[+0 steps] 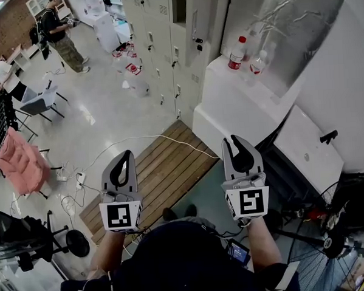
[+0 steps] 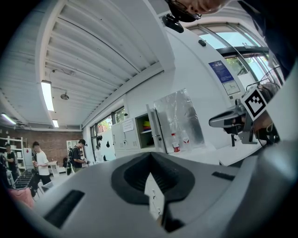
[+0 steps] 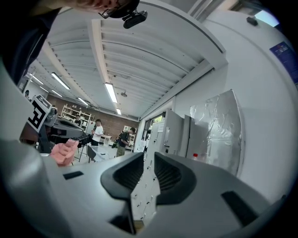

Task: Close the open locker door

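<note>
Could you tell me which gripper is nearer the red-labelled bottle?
Right. In the head view the right gripper is directly below the bottle; the left gripper is farther, lower left.

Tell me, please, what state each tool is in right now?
Left tool: closed, holding nothing.
Right tool: slightly open, holding nothing.

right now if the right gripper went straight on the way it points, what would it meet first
Probably the bank of lockers: it fills the narrow gap between the right gripper's jaws, with nothing nearer showing in that line. The white ledge lies off to its right. Depth is unclear.
</note>
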The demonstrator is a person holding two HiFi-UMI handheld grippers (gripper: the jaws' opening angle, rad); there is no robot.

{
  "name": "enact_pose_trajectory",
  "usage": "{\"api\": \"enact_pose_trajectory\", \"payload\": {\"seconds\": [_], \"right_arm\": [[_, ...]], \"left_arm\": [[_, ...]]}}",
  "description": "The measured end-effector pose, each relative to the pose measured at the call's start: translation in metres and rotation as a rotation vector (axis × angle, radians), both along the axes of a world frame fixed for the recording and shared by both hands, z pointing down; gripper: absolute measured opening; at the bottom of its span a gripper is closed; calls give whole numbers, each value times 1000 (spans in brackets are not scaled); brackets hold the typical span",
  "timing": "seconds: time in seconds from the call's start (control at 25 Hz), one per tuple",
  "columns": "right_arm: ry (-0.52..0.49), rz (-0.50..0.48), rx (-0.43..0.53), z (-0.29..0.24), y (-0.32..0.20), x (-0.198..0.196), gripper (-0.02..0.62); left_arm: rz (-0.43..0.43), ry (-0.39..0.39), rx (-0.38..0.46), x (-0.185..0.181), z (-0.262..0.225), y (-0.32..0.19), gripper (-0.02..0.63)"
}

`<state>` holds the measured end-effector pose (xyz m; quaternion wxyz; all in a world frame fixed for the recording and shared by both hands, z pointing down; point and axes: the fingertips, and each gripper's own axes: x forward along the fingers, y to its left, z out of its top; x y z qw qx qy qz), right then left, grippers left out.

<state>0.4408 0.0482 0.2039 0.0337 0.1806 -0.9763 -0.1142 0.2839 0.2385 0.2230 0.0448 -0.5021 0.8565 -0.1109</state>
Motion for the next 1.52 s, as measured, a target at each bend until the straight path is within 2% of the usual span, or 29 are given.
{"api": "enact_pose_trajectory", "payload": {"seconds": [0.36, 0.48, 0.72, 0.96, 1.16, 1.52], "right_arm": [[-54, -98, 16, -18, 8, -8, 251], [-57, -157, 14, -22, 10, -13, 331], [-88, -196, 21, -37, 8, -22, 415], [-64, -225, 34, -44, -2, -29, 420], [-69, -243, 55, -55, -15, -36, 420], [-74, -270, 37, -64, -48, -48, 419]], "left_arm": [[4, -12, -20, -1, 1, 4, 3], [4, 5, 8, 0, -3, -1, 3], [1, 3, 4, 0, -3, -4, 3], [14, -17, -12, 0, -4, -9, 3], [13, -3, -1, 1, -8, -21, 2], [-8, 5, -18, 0, -4, -40, 3]]}}
